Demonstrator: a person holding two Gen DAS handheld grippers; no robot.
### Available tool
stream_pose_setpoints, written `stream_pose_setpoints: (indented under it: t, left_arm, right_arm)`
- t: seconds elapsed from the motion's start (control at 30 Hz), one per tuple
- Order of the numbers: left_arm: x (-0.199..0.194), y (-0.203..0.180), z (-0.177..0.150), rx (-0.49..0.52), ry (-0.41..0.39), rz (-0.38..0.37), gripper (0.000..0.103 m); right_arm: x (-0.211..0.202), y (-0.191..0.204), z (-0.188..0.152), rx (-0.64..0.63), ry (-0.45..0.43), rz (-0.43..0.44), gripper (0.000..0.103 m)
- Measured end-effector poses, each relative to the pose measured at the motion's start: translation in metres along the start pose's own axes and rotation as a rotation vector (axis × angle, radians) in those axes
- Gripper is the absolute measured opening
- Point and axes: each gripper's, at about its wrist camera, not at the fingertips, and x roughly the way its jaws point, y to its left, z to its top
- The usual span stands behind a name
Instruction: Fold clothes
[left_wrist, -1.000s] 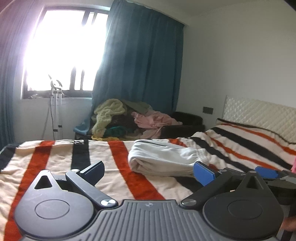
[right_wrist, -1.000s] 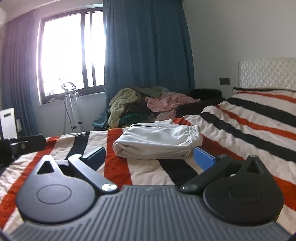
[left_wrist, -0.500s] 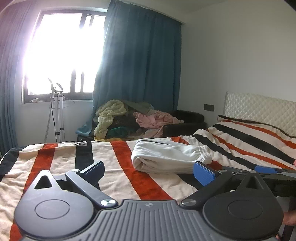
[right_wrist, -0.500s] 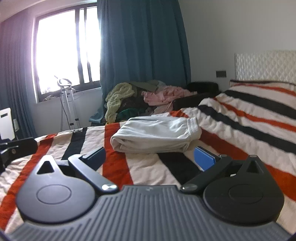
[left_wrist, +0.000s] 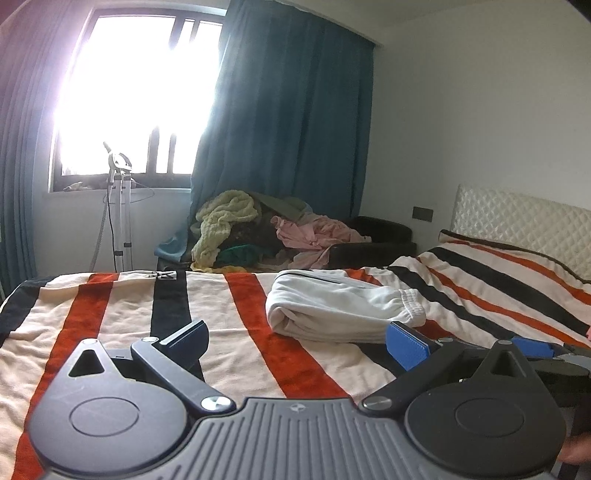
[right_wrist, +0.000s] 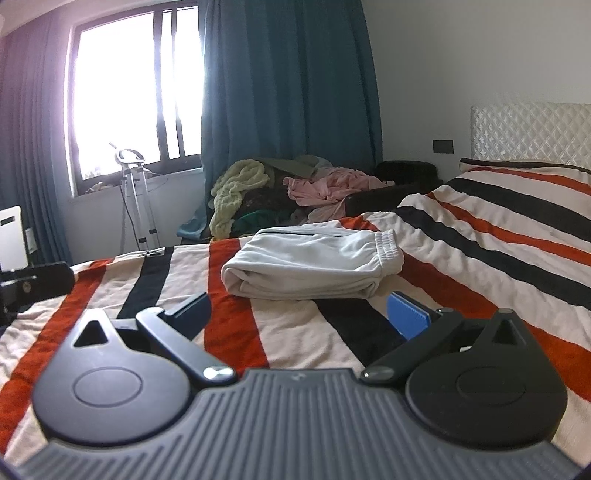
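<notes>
A pale grey pair of sweatpants (left_wrist: 343, 308) (right_wrist: 314, 267) lies folded into a thick bundle on the striped bedspread (left_wrist: 122, 317) (right_wrist: 480, 251), elastic cuffs to the right. My left gripper (left_wrist: 297, 341) hovers open just in front of it, nothing between its blue pads. In the right wrist view my right gripper (right_wrist: 299, 314) is open too, a little short of the bundle's front edge. The right gripper's blue fingertips (left_wrist: 535, 347) also show at the right edge of the left wrist view, low over the bed.
A heap of unfolded clothes (left_wrist: 266, 232) (right_wrist: 295, 192), yellow-green, pink and dark, sits on a dark seat beyond the bed's far edge. A white stand (left_wrist: 120, 206) is under the window. The quilted headboard (left_wrist: 524, 221) is at the right. A dark device (right_wrist: 33, 284) lies at the left.
Both grippers have drawn back and risen slightly from the folded sweatpants, which now look a bit farther off. The bundle itself has not moved. Both stay open.
</notes>
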Motion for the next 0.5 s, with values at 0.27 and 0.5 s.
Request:
stream_pose_setpoints:
  t: [0.27,0.5]
  left_arm:
    - [0.0006,-0.0047,-0.0023,0.015,0.016,0.001,0.103]
    - [0.0007,-0.0033,-0.0022,0.01,0.019,0.016,0.103]
  right_arm:
    - [-0.0004,0.0002,0.0001,0.004,-0.001,0.0,0.103]
    - [-0.0002,-0.0006,-0.0005,0.005,0.001,0.001,0.103]
